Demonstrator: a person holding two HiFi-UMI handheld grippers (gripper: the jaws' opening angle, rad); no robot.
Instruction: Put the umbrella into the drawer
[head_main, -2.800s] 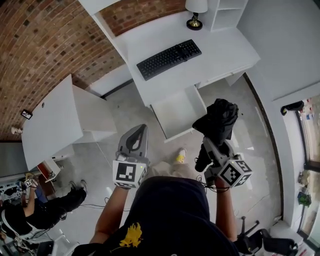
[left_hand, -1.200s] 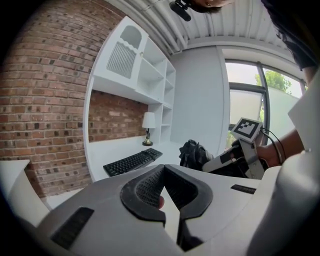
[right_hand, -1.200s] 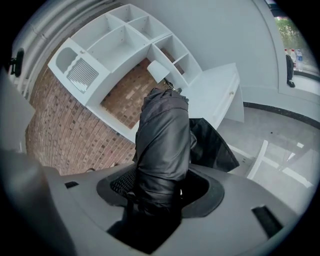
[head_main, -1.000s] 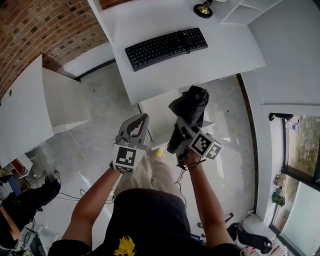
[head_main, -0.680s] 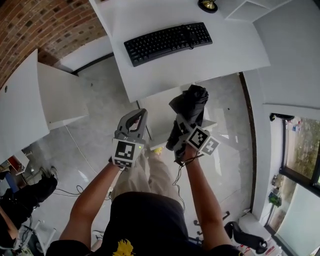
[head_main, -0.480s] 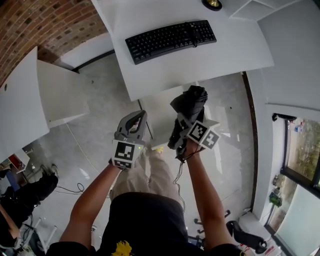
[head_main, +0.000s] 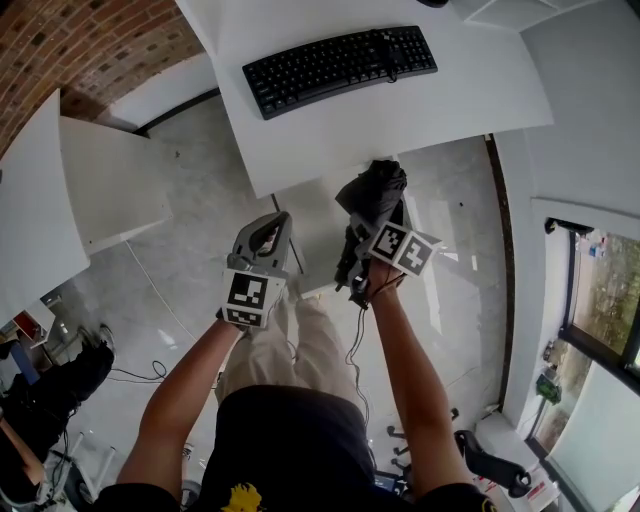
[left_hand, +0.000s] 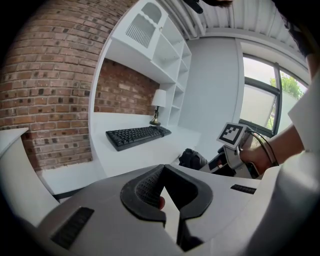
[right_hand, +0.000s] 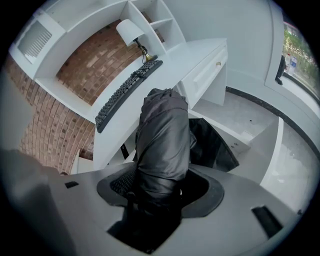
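A black folded umbrella (head_main: 372, 192) is clamped in my right gripper (head_main: 362, 228), which is shut on its lower part. In the right gripper view the umbrella (right_hand: 162, 140) rises out of the jaws, with loose fabric hanging to the right. It hangs over the open white drawer (head_main: 312, 240) under the desk edge. My left gripper (head_main: 276, 222) is held beside it on the left, over the drawer's left side, jaws shut and holding nothing. The left gripper view shows its tips (left_hand: 162, 170) meeting, with the umbrella (left_hand: 192, 158) beyond.
The white desk (head_main: 460, 80) carries a black keyboard (head_main: 340, 58), and a lamp (left_hand: 159, 100) stands by the shelves. A white cabinet (head_main: 100, 180) stands to the left on the grey floor. A person (head_main: 50, 390) sits at the lower left. Windows are on the right.
Both grippers have moved forward to the desk. The umbrella, earlier over the floor short of the drawer, now hangs over the open drawer. The left gripper stays shut.
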